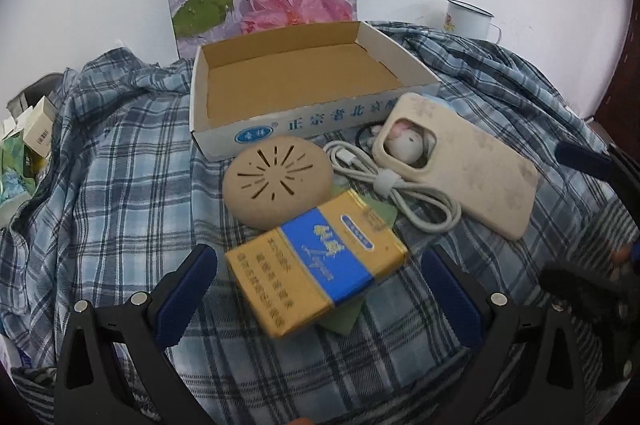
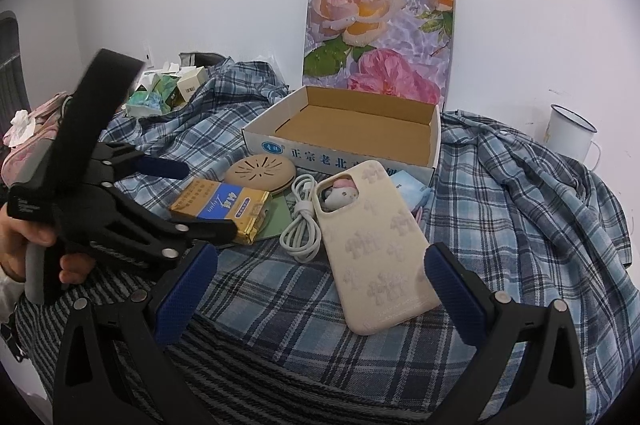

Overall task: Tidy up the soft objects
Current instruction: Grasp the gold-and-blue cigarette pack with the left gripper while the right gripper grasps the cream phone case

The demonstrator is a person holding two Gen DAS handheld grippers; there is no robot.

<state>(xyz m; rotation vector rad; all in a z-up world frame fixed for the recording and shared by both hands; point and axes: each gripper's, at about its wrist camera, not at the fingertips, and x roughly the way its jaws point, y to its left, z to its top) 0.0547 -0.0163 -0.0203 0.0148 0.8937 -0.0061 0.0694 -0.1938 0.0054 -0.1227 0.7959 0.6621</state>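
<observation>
Left wrist view: your left gripper spread wide, empty, straddling yellow-blue pack; pack's long axis runs diagonally, lower-left to upper-right. Open box just behind.

Right wrist view: your right gripper wide, empty. Phone case between fingers, long axis toward box, camera hole far end. Bare plaid cloth to right.

Both grippers are matte black plastic frames. Each of the left gripper's fingers wears a ribbed dark-blue pad, with round silver screws behind the pads; the right gripper matches. A white sleeve cuffs the hand on a grey handle
</observation>
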